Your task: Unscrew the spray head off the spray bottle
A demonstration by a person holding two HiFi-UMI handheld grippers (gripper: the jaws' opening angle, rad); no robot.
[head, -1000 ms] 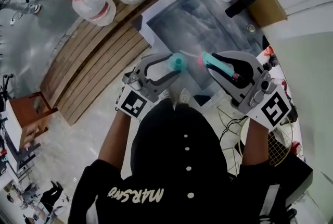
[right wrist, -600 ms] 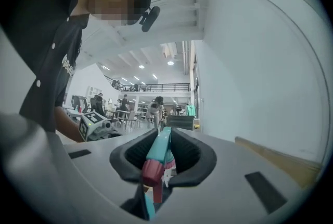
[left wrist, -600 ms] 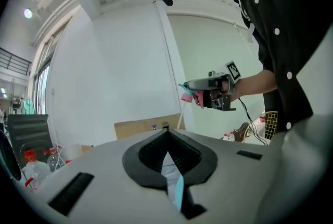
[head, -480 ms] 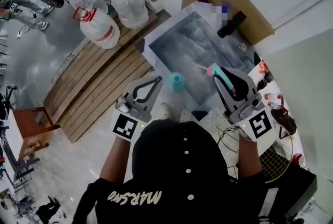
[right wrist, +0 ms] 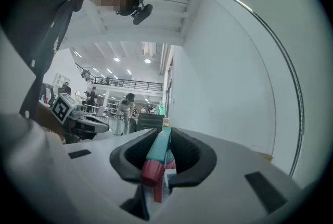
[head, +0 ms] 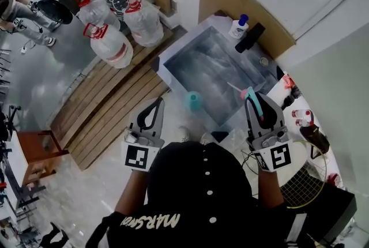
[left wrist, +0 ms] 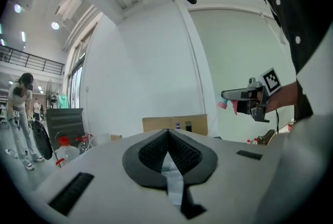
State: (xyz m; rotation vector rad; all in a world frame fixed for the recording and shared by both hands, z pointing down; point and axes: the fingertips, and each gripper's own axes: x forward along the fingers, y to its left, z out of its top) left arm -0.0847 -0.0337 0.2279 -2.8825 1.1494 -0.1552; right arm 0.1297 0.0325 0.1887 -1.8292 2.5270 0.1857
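Now teal, pink-tipped spray head [right wrist: 158, 148] is clamped in right gripper [head: 258, 106]; left gripper [head: 158, 102] closed, empty

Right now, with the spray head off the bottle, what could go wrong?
1. The teal bottle stands uncapped and unheld near the front rim of the basin; a bump could tip it and spill any contents.
2. The spray head is only pinched in the right gripper's jaws; if that pinch slackens, it could fall.
3. The left gripper is shut and empty, so nothing steadies the bottle.
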